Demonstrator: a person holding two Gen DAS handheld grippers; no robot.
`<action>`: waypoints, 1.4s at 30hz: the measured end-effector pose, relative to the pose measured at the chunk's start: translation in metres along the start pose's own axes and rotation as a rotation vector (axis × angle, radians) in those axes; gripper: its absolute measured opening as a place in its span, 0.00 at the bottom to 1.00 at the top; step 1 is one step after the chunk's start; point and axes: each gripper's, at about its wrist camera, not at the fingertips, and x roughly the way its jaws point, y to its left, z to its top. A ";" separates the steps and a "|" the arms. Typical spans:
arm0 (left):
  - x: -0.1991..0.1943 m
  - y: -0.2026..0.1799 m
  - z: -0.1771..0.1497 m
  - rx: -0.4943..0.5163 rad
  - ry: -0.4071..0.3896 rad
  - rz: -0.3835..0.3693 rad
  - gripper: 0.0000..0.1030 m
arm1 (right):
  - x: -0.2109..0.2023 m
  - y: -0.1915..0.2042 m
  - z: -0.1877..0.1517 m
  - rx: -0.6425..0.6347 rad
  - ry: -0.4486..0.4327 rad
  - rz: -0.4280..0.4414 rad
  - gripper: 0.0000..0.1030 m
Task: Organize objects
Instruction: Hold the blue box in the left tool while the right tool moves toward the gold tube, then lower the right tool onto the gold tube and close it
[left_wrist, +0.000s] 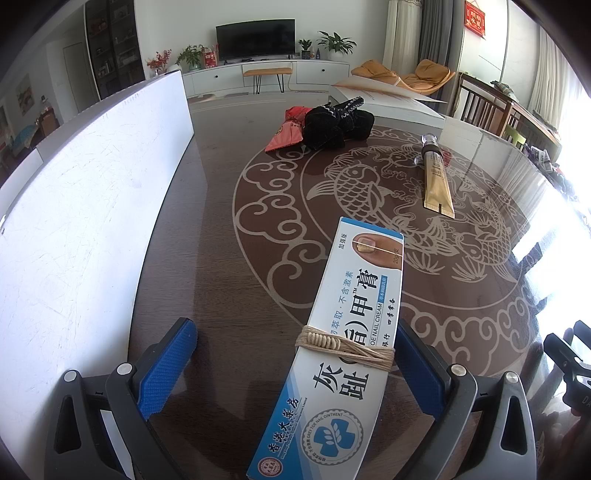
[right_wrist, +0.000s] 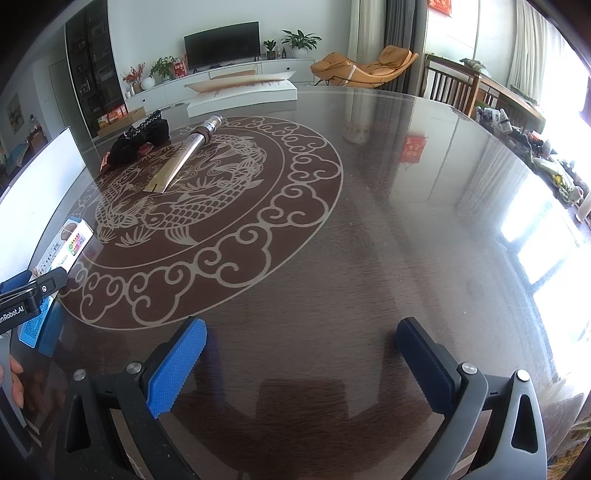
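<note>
A white-and-blue nail cream box (left_wrist: 347, 325), tied round with tan twine, lies lengthwise between the fingers of my left gripper (left_wrist: 295, 365). The jaws stand wide open; the box rests against the right finger (left_wrist: 417, 365) and a gap separates it from the left one. In the right wrist view the box (right_wrist: 70, 240) and the left gripper (right_wrist: 33, 291) show at the far left. My right gripper (right_wrist: 301, 354) is open over bare dark table (right_wrist: 369, 240). A gold tube (left_wrist: 436, 177) (right_wrist: 188, 155) lies on the fish pattern.
A black fabric item (left_wrist: 336, 123) (right_wrist: 140, 142) lies on a red packet (left_wrist: 290, 129) toward the far side. A tall white panel (left_wrist: 92, 203) (right_wrist: 40, 173) stands along the left. A flat white carton (left_wrist: 391, 103) (right_wrist: 240, 92) sits at the back. Chairs line the right edge.
</note>
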 end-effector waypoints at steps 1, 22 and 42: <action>0.000 0.000 0.000 0.000 0.000 0.000 1.00 | 0.000 0.000 0.000 -0.003 0.002 -0.003 1.00; 0.000 0.000 0.000 0.000 0.000 0.000 1.00 | 0.103 0.116 0.157 -0.047 0.098 0.105 0.84; 0.000 0.000 0.000 0.000 0.000 0.000 1.00 | 0.023 0.058 0.047 -0.225 0.008 0.200 0.08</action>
